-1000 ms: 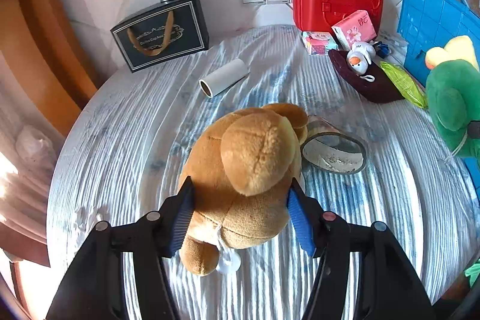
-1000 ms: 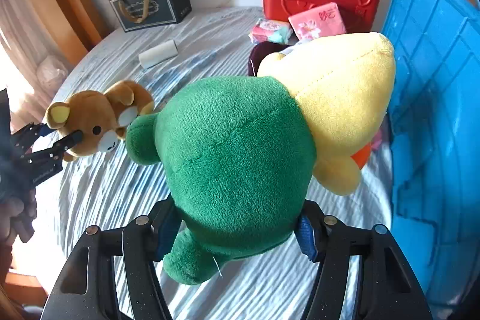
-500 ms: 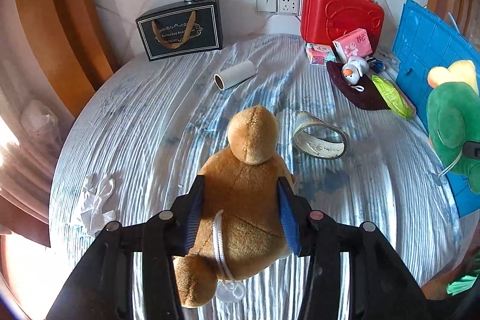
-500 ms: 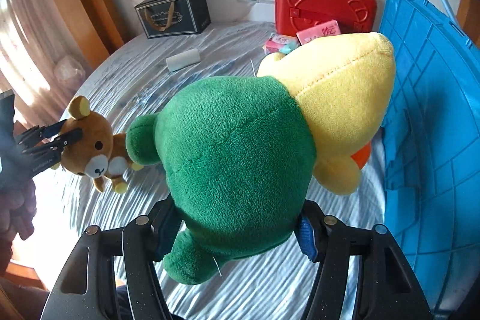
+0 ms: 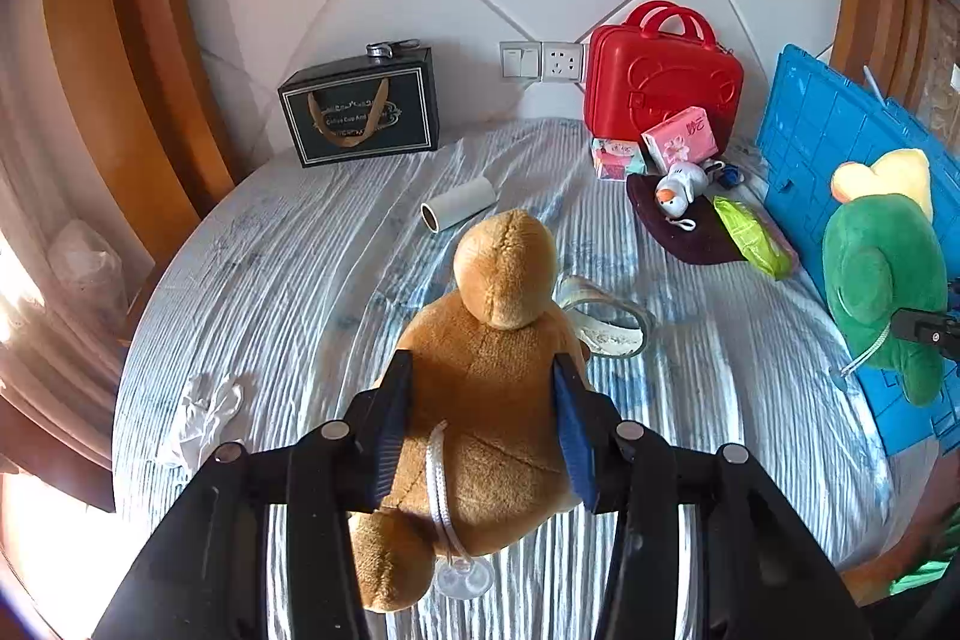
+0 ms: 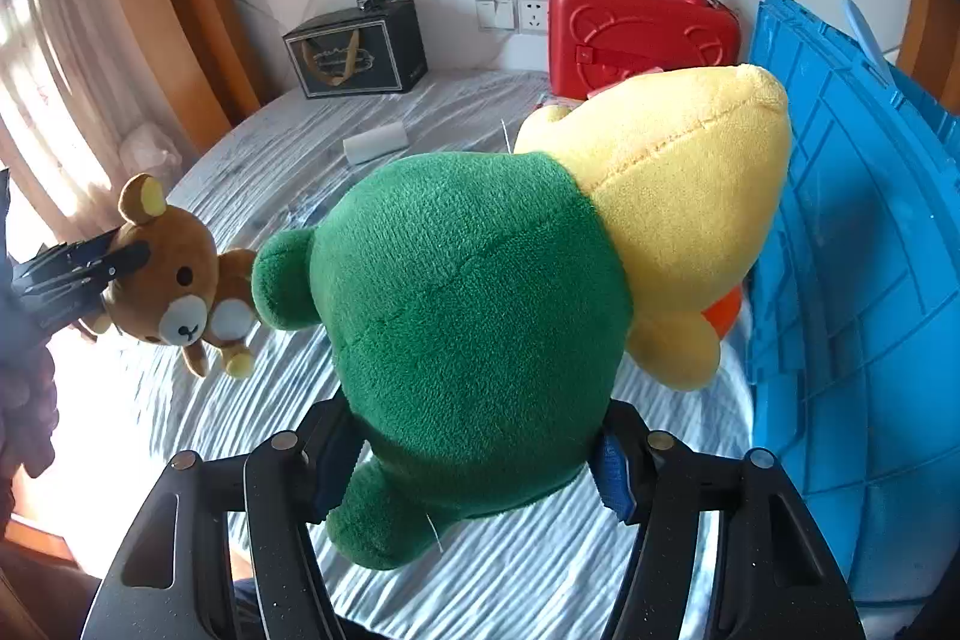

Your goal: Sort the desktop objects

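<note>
Home room, curtain (image 6: 72,58), wall socket (image 5: 562,61)

Your left gripper (image 5: 483,424) and right gripper (image 6: 474,466) look alike: black angular arms, silver round screws, blue ribbed pads (image 5: 570,436) lining the fingers.

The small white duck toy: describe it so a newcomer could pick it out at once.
Start at the red plastic suitcase standing against the white wall at the back of the striped tablecloth. In front of it lies a dark maroon pouch, and the small white duck toy rests on that pouch, just below a pink tissue pack. Its orange beak and white body set it apart from the lime-green packet beside it.
</note>
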`<state>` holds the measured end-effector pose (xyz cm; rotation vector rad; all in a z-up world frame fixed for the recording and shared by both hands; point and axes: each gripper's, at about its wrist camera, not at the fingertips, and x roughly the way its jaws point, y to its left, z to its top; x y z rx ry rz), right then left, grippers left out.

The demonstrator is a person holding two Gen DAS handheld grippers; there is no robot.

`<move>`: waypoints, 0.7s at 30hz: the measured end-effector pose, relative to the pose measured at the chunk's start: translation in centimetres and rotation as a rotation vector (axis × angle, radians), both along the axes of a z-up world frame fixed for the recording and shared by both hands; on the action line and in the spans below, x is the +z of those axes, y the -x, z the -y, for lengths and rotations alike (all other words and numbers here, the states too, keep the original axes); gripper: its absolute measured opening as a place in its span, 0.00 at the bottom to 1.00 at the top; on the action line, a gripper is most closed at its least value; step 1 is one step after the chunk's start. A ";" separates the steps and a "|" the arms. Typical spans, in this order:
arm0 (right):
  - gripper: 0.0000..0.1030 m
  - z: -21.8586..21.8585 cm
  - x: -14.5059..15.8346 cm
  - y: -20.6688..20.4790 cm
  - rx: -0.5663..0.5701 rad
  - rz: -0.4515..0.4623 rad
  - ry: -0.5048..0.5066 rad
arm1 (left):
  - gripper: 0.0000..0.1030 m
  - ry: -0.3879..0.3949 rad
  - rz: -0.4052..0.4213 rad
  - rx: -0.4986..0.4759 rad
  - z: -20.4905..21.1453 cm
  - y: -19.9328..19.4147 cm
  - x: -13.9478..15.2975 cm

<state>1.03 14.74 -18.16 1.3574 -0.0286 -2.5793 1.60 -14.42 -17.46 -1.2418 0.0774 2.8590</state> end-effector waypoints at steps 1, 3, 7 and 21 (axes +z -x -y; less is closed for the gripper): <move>0.62 -0.1 0.3 0.0 0.000 -0.005 0.002 | 0.43 -0.001 -0.008 -0.001 -0.2 -0.1 0.5; 0.62 -0.4 0.9 -0.2 0.002 -0.015 0.007 | 0.43 -0.002 -0.023 -0.005 -0.7 -0.3 1.6; 0.62 -0.9 2.4 -0.5 0.010 -0.042 0.016 | 0.43 -0.015 -0.059 -0.017 -1.9 -0.7 3.9; 0.63 -3.7 10.4 -2.5 0.062 -0.197 0.061 | 0.42 -0.017 -0.239 -0.100 -9.3 -2.1 14.0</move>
